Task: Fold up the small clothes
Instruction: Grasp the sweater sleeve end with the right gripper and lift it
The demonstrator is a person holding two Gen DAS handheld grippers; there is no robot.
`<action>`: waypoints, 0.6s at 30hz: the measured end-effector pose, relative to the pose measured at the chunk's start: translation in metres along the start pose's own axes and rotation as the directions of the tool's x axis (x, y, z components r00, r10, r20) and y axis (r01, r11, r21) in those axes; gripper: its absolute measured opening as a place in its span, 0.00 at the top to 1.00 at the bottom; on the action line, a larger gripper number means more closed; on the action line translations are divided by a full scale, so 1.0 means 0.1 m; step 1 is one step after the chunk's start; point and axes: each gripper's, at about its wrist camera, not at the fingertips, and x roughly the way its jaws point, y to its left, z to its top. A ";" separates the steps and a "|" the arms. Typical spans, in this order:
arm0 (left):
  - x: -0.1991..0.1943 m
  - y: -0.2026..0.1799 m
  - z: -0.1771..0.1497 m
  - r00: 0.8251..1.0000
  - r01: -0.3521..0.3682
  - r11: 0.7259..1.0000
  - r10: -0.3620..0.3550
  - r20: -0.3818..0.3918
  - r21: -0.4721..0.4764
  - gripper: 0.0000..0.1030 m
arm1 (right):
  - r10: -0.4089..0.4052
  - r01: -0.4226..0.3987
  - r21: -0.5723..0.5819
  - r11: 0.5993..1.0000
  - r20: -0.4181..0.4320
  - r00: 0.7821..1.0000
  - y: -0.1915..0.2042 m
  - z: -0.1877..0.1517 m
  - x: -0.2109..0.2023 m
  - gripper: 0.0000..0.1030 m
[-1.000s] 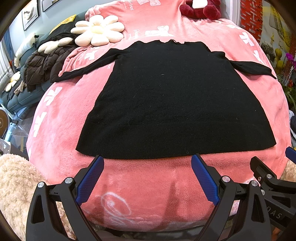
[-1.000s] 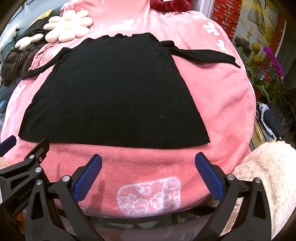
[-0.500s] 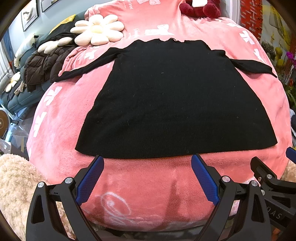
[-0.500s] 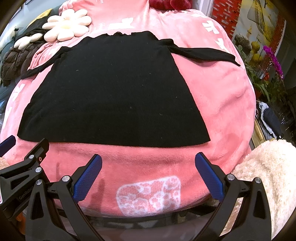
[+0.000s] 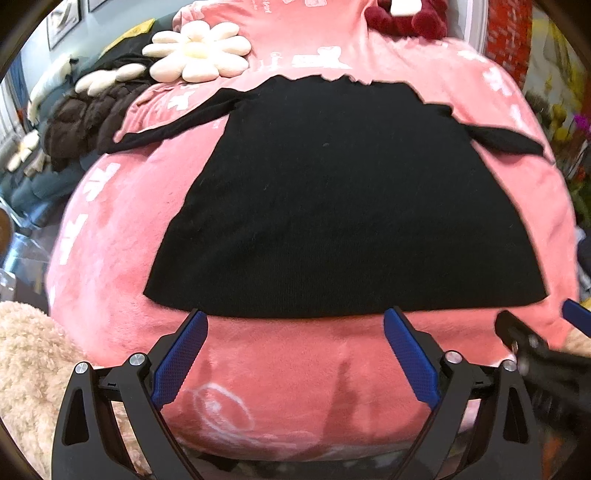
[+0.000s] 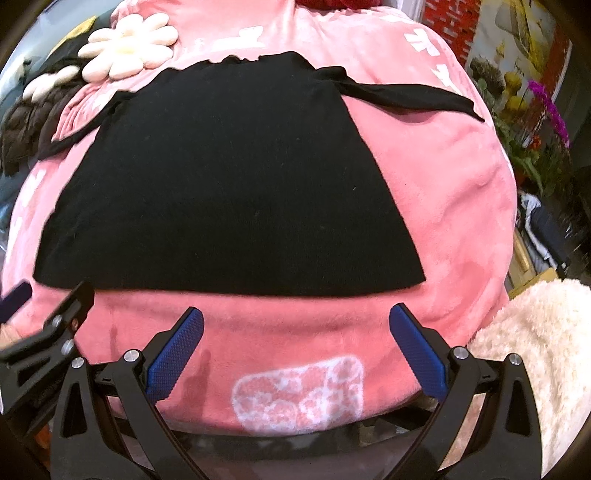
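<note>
A small black long-sleeved knit top [image 5: 343,206] [image 6: 229,192] lies flat on a pink plush blanket [image 5: 110,229] [image 6: 454,206], hem nearest me, sleeves spread to both sides. My left gripper [image 5: 293,321] is open just short of the hem, toward its left half, with nothing between its blue pads. My right gripper [image 6: 295,315] is open too, a little before the hem's right half, empty. Each gripper shows at the edge of the other's view.
A cream flower cushion [image 5: 199,51] and a dark red plush toy [image 5: 406,18] lie beyond the top's collar. A dark brown jacket [image 5: 81,122] is heaped at the left. Fluffy cream fabric [image 6: 543,354] sits at the blanket's near corners. Plants [image 6: 535,122] stand at the right.
Both grippers have edged slightly forward toward the hem; the top looks a little nearer. Jaws stay open and the garment has not moved.
</note>
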 end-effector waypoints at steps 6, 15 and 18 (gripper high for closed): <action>-0.05 0.08 0.17 0.994 0.108 0.991 -0.108 -0.002 -0.079 0.09 | 0.018 -0.029 0.129 0.991 0.085 0.996 -0.82 0.93 0.05 0.05; 0.16 -0.03 0.53 0.992 0.120 0.985 -0.124 -0.024 -0.125 0.09 | 0.033 -0.085 0.444 0.892 0.124 0.992 -2.57 2.40 0.97 0.38; 0.27 -0.16 0.65 0.992 0.117 0.989 -0.121 -0.042 -0.089 0.09 | -0.035 -0.025 0.510 0.860 0.109 0.993 -2.95 2.66 1.30 0.38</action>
